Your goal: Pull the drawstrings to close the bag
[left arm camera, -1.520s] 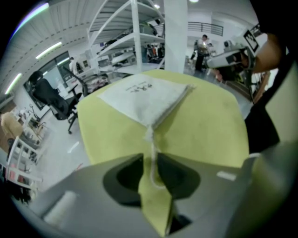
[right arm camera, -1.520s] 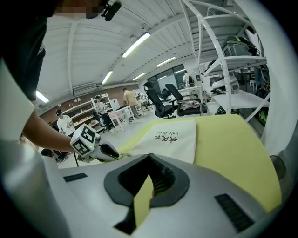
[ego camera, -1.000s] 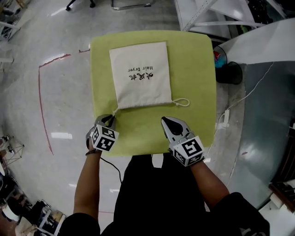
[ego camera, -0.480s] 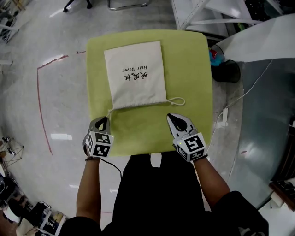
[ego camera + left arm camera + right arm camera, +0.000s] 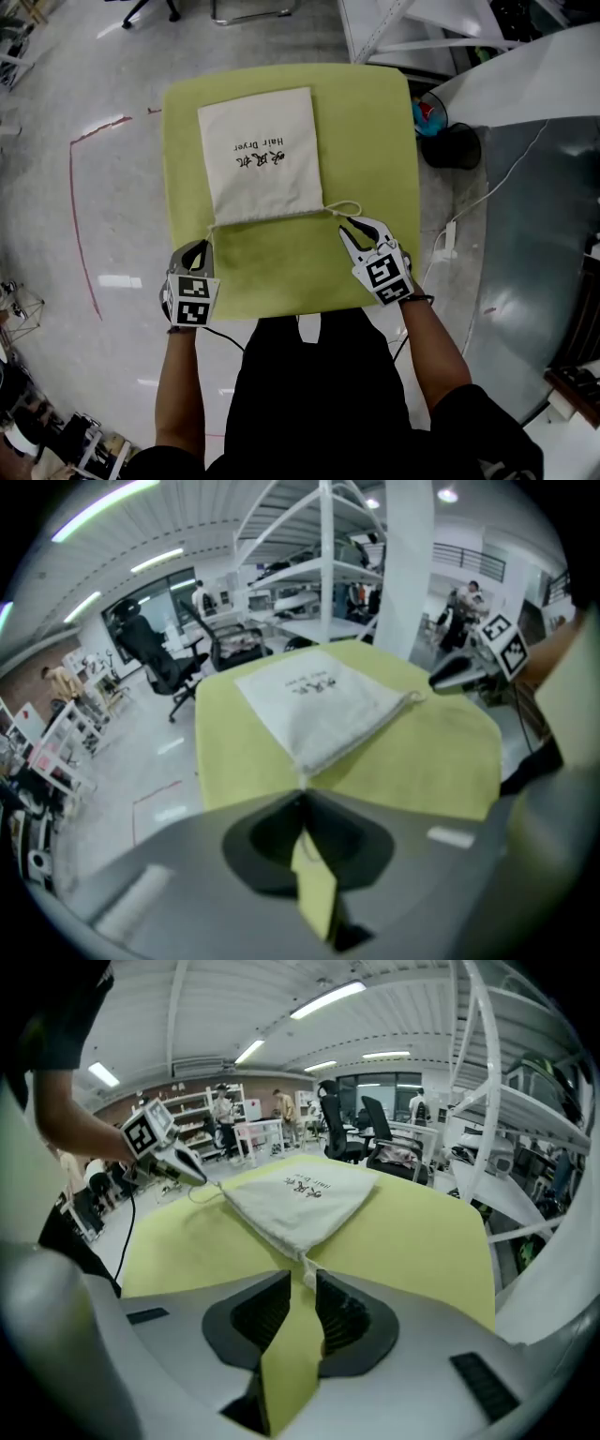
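A cream drawstring bag (image 5: 258,155) lies flat on the green pad (image 5: 375,122), its mouth towards me. My left gripper (image 5: 204,246) sits at the bag's near left corner, shut on the left drawstring (image 5: 302,782), which runs taut from the bag (image 5: 319,705) into the closed jaws. My right gripper (image 5: 352,226) is at the near right corner. Its jaws are opening, and the right drawstring (image 5: 307,1271) lies between them, coming off the bag (image 5: 300,1199), with the pads not pressing on it. The string's loop (image 5: 343,208) rests on the pad.
The pad's front edge is just under both grippers. A black bin (image 5: 459,145) and a white cable (image 5: 478,202) are on the floor to the right. A white rack (image 5: 394,28) stands behind. Red tape (image 5: 73,216) marks the floor at the left.
My right gripper has moved forward to the drawstring loop and its jaws have parted. My left gripper has closed on the left string and drawn back slightly towards the pad's near left.
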Demonstrator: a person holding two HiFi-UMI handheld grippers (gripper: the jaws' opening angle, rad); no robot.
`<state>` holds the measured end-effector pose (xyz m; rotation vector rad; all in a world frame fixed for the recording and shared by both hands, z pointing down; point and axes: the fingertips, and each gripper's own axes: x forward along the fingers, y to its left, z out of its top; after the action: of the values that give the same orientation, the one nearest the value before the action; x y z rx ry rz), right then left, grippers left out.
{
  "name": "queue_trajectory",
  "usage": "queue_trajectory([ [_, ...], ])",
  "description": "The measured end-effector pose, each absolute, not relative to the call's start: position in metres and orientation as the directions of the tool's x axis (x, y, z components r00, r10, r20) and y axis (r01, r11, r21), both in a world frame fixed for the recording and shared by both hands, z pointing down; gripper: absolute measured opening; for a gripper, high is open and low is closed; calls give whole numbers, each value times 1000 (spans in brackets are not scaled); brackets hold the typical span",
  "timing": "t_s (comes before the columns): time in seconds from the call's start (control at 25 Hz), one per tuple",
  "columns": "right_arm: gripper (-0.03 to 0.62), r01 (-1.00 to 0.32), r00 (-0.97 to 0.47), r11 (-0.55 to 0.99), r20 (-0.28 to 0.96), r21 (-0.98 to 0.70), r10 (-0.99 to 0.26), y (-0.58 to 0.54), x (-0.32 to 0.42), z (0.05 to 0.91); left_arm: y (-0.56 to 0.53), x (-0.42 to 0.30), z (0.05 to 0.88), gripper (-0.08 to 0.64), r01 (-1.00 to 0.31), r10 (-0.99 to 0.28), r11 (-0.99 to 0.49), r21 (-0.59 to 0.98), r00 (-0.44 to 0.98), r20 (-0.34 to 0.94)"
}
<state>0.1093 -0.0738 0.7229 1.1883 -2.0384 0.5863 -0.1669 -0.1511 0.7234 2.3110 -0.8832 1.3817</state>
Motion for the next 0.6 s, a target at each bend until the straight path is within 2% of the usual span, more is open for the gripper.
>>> queue_trajectory([
  [0.12,85,-854,-300,519,794,23,-529,-80,110,735,-151,-167,724,14,-648,-347,-760,-49,341,874],
  [0.32,104,-802,-280,590,818,88,-502,-91,103,747,-148,-172,726,14,-661,-335,-749,-42,324,885],
  [0.6,118,-759,-278,644,851,90,-446,-97,97,763,-148,-173,725,14,-665,-342,-746,-45,324,882],
])
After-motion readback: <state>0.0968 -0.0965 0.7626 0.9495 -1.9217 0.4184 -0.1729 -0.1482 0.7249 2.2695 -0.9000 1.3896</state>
